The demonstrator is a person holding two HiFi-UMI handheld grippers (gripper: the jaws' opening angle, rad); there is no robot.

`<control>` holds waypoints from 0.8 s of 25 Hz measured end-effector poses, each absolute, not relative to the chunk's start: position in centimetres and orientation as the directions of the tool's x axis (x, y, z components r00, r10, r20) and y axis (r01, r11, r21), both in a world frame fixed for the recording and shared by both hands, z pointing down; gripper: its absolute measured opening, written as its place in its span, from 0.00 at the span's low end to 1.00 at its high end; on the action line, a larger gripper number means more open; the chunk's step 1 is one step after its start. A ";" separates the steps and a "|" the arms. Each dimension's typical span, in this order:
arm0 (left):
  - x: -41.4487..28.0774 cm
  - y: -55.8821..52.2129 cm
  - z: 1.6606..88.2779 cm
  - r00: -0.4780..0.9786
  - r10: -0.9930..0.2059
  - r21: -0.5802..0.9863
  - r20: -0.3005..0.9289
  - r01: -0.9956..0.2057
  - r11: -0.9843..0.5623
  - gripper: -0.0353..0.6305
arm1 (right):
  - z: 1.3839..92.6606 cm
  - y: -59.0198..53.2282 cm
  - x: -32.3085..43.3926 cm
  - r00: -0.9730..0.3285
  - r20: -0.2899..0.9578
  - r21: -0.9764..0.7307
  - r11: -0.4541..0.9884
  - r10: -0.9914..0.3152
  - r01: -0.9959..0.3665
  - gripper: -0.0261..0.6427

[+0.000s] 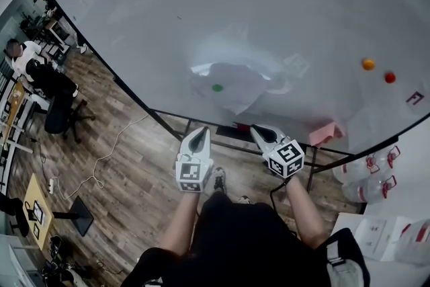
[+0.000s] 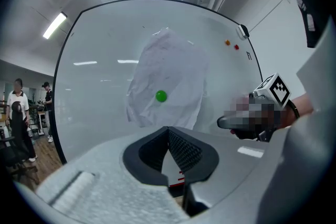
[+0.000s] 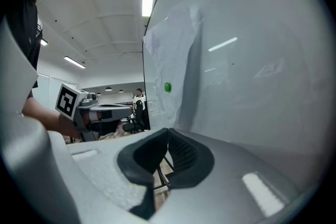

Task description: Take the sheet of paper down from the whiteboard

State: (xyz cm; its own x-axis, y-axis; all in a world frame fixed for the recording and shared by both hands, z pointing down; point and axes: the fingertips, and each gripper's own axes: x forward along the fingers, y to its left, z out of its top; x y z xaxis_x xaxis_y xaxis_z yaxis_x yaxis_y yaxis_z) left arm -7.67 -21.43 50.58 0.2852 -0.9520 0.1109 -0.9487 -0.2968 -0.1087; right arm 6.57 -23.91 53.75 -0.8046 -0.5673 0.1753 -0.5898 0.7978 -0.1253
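Both tongs are up in front of the whiteboard (image 1: 134,23) now. The left gripper (image 1: 199,134) is clenched tight, dark ribbed pads pressed tip to tip with nothing caught between them; its own view looks straight over the closed jaws at the sheet of paper (image 1: 232,85). The right gripper (image 1: 259,132) matches it, jaws together and empty, seen in its own view with the board sweeping away along the right side. Neither tong touches anything; in the head view both tips sit just below the board's bottom edge, side by side, clear of the paper.

The sheet is on the board, around the middle of its lower half, close to the bottom edge; it is white and crumpled (one side bulges off the surface in the right gripper view), and a green magnet (image 1: 217,87) sits on it, left of its centre. Over towards the board's right edge sit an orange magnet (image 1: 368,64) and a red magnet (image 1: 390,77), well apart from the sheet; a pink object (image 1: 326,134) rests at the bottom edge, to the right of the right gripper. Beyond the board's left edge, people (image 1: 27,60) are at desks on the wood floor.
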 end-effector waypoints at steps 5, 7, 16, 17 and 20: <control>-7.2 -23.2 49.5 0.310 -0.947 -0.111 0.081 -0.942 -0.317 0.07 | 52.8 -24.9 6.0 -0.813 0.137 -0.131 0.803 -0.566 -0.582 0.07; -7.2 -24.0 49.2 0.320 -0.945 -0.112 0.071 -0.938 -0.327 0.07 | 52.3 -25.5 5.9 -0.811 0.122 -0.127 0.801 -0.573 -0.585 0.08; -6.2 -27.7 47.4 0.404 -0.914 -0.133 0.030 -0.905 -0.405 0.07 | 49.6 -27.6 5.3 -0.801 0.060 -0.126 0.792 -0.595 -0.598 0.13; -6.0 -28.1 47.3 0.411 -0.911 -0.137 0.028 -0.902 -0.411 0.09 | 49.5 -27.6 5.2 -0.801 0.054 -0.126 0.792 -0.596 -0.598 0.15; -5.7 -29.3 46.9 0.415 -0.909 -0.149 0.018 -0.898 -0.413 0.20 | 49.4 -27.9 5.2 -0.797 0.048 -0.127 0.787 -0.603 -0.603 0.16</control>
State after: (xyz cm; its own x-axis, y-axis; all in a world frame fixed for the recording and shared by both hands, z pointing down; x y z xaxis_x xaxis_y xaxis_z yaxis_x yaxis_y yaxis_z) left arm -5.73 -29.30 46.93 0.4155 -0.9094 0.0184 -0.8983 -0.4134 -0.1490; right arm 5.21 -27.92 49.39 -0.7965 -0.6027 0.0482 -0.6034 0.7873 -0.1269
